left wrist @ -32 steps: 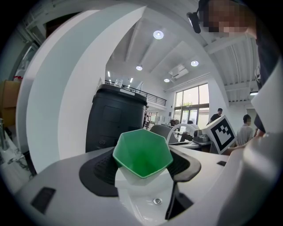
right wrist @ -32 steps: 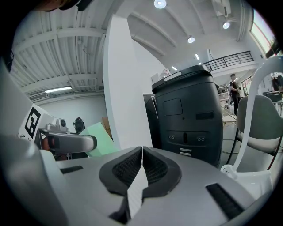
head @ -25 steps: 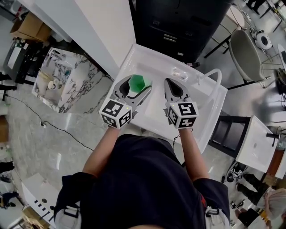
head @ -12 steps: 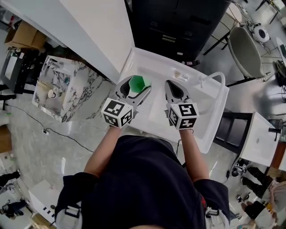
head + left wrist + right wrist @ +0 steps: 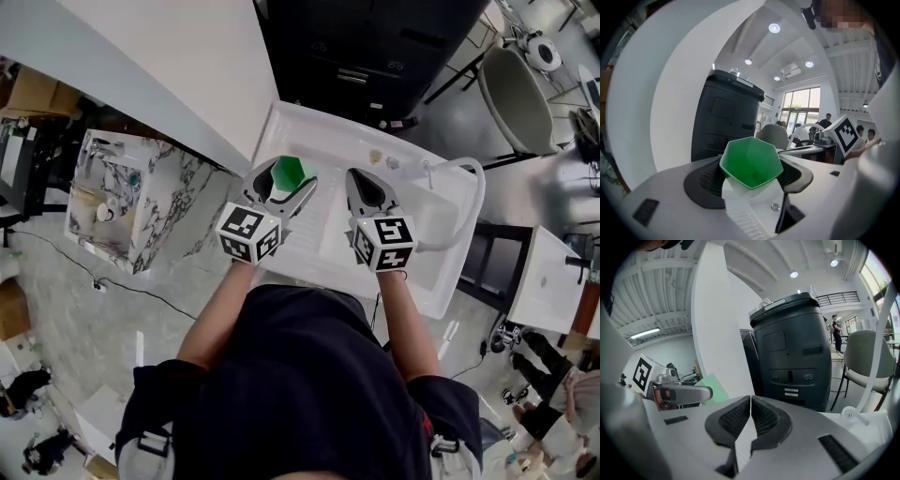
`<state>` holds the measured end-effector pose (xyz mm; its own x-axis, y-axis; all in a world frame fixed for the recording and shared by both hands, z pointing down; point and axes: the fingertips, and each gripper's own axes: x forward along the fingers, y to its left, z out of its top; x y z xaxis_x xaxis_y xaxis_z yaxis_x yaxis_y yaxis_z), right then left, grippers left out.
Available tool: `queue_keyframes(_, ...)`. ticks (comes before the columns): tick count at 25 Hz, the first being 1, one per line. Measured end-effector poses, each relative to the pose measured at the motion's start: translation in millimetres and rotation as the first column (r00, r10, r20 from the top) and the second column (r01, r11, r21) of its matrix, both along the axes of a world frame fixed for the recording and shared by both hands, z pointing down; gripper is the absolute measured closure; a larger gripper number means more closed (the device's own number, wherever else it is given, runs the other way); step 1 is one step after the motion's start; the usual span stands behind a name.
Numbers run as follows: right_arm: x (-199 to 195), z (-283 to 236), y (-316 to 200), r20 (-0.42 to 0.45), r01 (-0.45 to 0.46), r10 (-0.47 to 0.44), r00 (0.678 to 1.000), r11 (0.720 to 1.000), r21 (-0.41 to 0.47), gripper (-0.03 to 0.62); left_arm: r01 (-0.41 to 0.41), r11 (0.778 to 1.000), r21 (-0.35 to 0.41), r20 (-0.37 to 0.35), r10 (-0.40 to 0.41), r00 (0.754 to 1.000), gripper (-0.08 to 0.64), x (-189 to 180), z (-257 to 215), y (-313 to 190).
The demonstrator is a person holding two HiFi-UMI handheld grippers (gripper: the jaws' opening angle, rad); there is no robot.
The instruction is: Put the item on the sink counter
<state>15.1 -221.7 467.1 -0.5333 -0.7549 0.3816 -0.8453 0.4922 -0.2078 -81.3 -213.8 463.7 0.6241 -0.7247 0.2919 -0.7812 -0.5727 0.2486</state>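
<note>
While pinched between the ribbed dark fingers [image 5: 701, 180] of the left gripper [image 5: 284, 187], hangs in the air with its open mouth turned away along those fingers: green six-sided plastic cup [image 5: 751, 161]. Shows empty inside, green on the inner faces and paler on the underside. Hovers over the left end of the white sink worktop [image 5: 309, 127] in the head view, not yet set down; cannot tell from above how high.

Looks light, thin-walled and stiff, so needs only a modest squeeze. Probably smooth enough to slide on the pads, and apt to twist out if caught on a corner rather than a flat. Best taken across two opposite flat faces, low on the narrower, firmer part of the body, much as gripped now. Likely to flex or crack at the rim under a hard pinch, hence no hold there. Should stand steady on its base once lowered flat onto a bare patch of worktop.

Just beside, to the right and apart from the cup: right gripper [image 5: 366, 187], fingers pressed together on nothing, held over the basin [image 5: 330, 220]. Farther right, curved white tap [image 5: 480, 187]; behind the sink, tall black cabinet [image 5: 375, 47].
</note>
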Motion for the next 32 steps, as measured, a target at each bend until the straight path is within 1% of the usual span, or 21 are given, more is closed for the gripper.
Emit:
queue_keyframes(10,-0.2,20.9,-21.1,-0.02,-0.057,0.056,0.998,0.997,-0.052,0.557,-0.051,0.998,-0.044,0.011,0.051,0.999,0.233,-0.4,26.9,-34.7)
queue_keyframes(18,4.3,35.7,-36.8,-0.025,-0.104,0.102,0.994,0.991,-0.09,0.557,-0.082,0.994,-0.07,0.046,0.086,0.995,0.233,2.3,47.5,-58.0)
queue_keyframes(32,-1.5,55.7,-44.5,-0.038,-0.113,0.109,0.993,0.984,-0.135,0.557,-0.106,0.991,-0.083,0.098,0.114,0.989,0.233,3.3,73.8,-88.5)
